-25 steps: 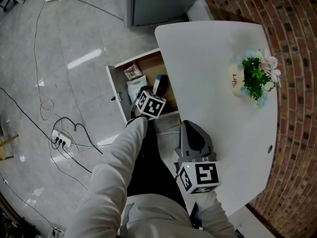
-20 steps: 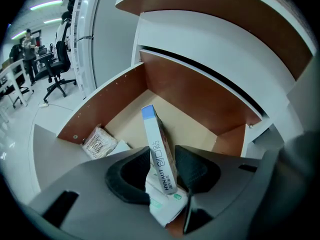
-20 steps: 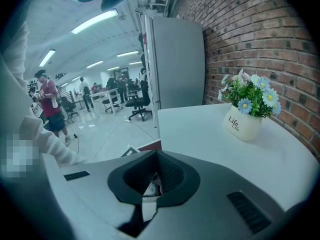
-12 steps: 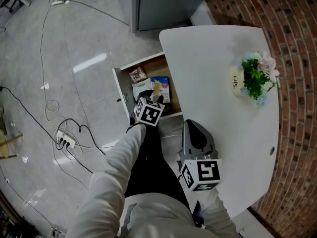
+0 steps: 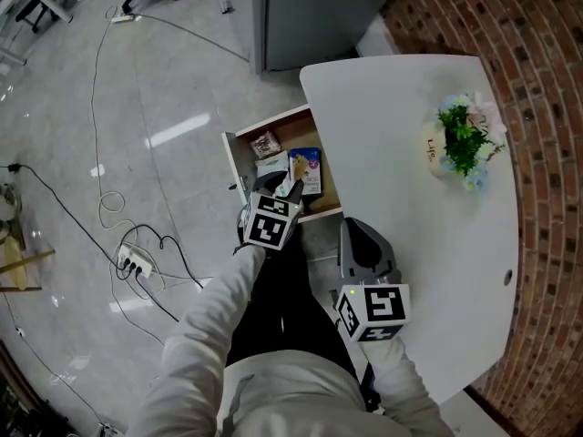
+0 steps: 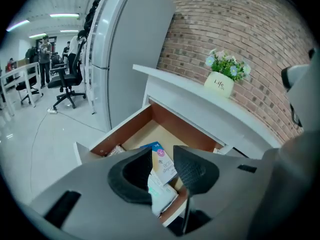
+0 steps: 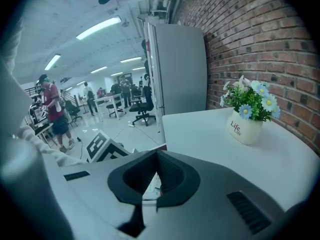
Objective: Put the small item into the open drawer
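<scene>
Head view, looking down: the open drawer (image 5: pixel 293 133) juts out from under the white counter (image 5: pixel 410 217), toward the grey tiled floor. Inside the drawer lies the small item, a blue-and-white packet (image 5: pixel 307 169), flat against the side nearest the counter. A white pouch (image 5: pixel 271 164) sits beside it and a brown snack packet (image 5: pixel 266 144) lies at the drawer's far end.

The left gripper (image 5: pixel 288 186) hangs over the drawer's near edge and covers part of the white pouch. Its jaws stand apart and have just been closing. Nothing is clamped between them; only the drawer's packets show through the gap, below the pads. The right gripper (image 7: pixel 156 153) rests on the counter just beside the drawer's near corner, jaws together on nothing.

The counter's edge overhangs the side of the drawer where the blue-and-white packet lies. The person's grey sleeve (image 5: pixel 214 326) and dark trousers fill the space just in front of the drawer.

A pale flower pot (image 5: pixel 435 149) with green leaves and small blooms stands on the counter well apart from the drawer, close to the brick wall (image 5: pixel 547 198). A tall grey cabinet (image 5: pixel 319 12) stands beyond the drawer's far end. On the floor, on the drawer's open side, cables trail to a power strip (image 5: pixel 133 264) — well clear of the drawer. An office chair (image 6: pixel 67 81) and people stand far beyond.
</scene>
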Demonstrator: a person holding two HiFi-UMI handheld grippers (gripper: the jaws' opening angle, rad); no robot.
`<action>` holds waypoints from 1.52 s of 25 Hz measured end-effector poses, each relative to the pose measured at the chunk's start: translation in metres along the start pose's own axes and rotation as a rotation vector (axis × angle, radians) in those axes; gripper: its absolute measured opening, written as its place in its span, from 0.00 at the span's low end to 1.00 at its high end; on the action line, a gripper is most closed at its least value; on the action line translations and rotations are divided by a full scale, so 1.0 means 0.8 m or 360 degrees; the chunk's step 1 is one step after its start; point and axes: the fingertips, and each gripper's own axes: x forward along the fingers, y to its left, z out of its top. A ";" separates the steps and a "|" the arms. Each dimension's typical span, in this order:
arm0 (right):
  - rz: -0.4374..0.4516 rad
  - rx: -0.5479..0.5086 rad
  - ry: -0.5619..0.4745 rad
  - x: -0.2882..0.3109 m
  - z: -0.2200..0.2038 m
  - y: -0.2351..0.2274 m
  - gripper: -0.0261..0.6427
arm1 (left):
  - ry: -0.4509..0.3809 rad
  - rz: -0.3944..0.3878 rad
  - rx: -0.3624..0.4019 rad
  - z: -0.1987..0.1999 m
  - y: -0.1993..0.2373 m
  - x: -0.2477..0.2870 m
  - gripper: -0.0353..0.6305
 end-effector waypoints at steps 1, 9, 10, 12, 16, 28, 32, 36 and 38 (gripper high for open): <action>0.0003 -0.0003 -0.0008 -0.001 0.001 0.001 0.08 | -0.0021 0.0001 0.0008 0.009 -0.002 -0.013 0.26; 0.0006 -0.0005 -0.0094 -0.012 0.018 0.005 0.08 | -0.0197 0.0061 0.0037 0.057 -0.006 -0.098 0.20; 0.0007 -0.0008 -0.0103 -0.014 0.020 0.006 0.08 | -0.0217 0.0076 0.0042 0.061 -0.005 -0.108 0.19; 0.0010 -0.0016 -0.0121 -0.018 0.023 0.009 0.08 | -0.0240 0.0099 0.0039 0.066 -0.005 -0.127 0.18; 0.0007 -0.0015 -0.0158 -0.028 0.029 0.018 0.08 | -0.0298 0.0121 0.0038 0.076 -0.012 -0.164 0.15; 0.0059 -0.0104 -0.0237 -0.050 0.049 0.052 0.08 | -0.0522 0.0197 0.0062 0.094 -0.025 -0.276 0.10; 0.0082 -0.0143 -0.0245 -0.053 0.053 0.064 0.08 | -0.0575 0.0235 0.0081 0.091 -0.024 -0.310 0.09; 0.0111 -0.0160 -0.0268 -0.057 0.058 0.072 0.08 | -0.0625 0.0287 0.0110 0.087 -0.024 -0.336 0.08; 0.0118 -0.0172 -0.0273 -0.060 0.061 0.077 0.08 | -0.0652 0.0316 0.0115 0.086 -0.021 -0.349 0.08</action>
